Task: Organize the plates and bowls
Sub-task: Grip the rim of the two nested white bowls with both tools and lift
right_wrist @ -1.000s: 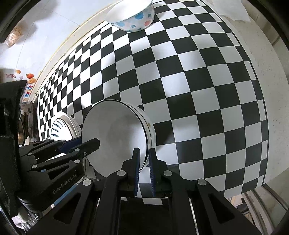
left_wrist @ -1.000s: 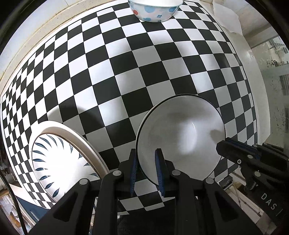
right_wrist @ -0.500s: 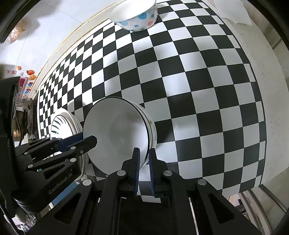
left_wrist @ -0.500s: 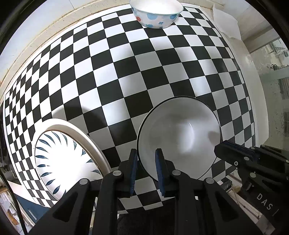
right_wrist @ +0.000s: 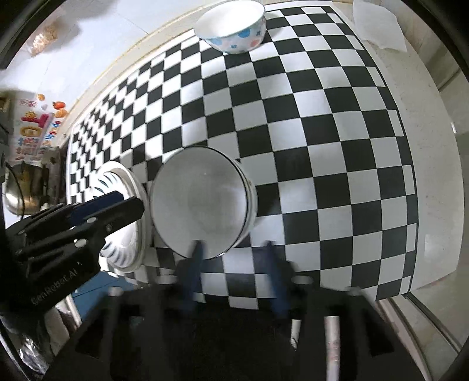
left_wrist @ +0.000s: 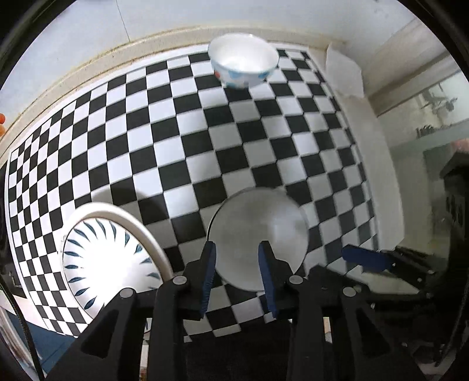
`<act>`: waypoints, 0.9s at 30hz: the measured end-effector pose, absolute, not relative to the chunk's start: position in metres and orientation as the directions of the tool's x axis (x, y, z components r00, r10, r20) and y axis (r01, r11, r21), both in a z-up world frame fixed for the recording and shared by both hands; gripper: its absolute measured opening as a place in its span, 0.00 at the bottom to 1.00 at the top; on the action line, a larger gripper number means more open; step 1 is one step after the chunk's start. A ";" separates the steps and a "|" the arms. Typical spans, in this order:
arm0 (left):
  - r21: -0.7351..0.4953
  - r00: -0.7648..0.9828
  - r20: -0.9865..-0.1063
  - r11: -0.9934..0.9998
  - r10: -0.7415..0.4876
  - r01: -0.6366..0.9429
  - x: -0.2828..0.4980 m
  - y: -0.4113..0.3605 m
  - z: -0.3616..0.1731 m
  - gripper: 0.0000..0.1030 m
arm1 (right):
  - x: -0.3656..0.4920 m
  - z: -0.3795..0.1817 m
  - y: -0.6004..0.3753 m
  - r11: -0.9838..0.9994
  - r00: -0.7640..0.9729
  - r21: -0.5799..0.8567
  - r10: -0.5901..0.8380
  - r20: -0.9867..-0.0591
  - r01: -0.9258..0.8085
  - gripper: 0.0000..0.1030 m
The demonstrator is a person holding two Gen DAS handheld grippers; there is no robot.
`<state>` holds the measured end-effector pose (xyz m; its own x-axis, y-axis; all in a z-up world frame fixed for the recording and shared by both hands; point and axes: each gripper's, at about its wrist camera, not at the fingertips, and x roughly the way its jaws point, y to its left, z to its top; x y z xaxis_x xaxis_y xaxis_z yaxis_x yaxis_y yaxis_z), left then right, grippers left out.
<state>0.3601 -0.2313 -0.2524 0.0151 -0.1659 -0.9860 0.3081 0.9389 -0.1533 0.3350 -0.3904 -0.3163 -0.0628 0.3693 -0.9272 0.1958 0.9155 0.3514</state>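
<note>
Left tongs, right tongs spread

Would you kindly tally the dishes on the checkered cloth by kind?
Bowls: 2, a plain white bowl and a dotted bowl.
Plates: 1, a leaf-pattern plate.
Total: 3.

The white bowl looks like glazed ceramic, smooth with a soft sheen. The leaf-patterned plate is glossy and catches glare. A smooth checkered sheet covers the table. Each hand-held gripper, left and right, is matt black plastic with blue ribbed pads.
</note>
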 end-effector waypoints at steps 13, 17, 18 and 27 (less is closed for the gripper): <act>-0.177 0.046 -0.980 0.957 -0.192 0.229 0.512 -0.262 -0.262 0.27 | 0.464 -0.301 -0.459 0.869 0.130 0.405 0.384 -0.914 0.283 0.61; -0.184 0.015 -0.981 0.962 -0.191 0.202 0.561 -0.270 -0.287 0.27 | 0.529 -0.330 -0.473 0.862 0.128 0.401 0.381 -0.916 0.310 0.61; -0.187 -0.006 -0.982 0.963 -0.190 0.191 0.574 -0.271 -0.297 0.27 | 0.540 -0.337 -0.474 0.864 0.121 0.394 0.375 -0.919 0.314 0.61; -0.228 -0.110 -0.970 0.966 -0.215 0.125 0.633 -0.274 -0.358 0.27 | 0.623 -0.411 -0.480 0.847 0.052 0.375 0.385 -0.922 0.377 0.44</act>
<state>0.6327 -0.2735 -0.3583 -0.1102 -0.2145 -0.9705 0.1253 0.9656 -0.2277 0.6228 -0.4803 -0.4109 0.0518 0.3848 -0.9215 0.3772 0.8469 0.3748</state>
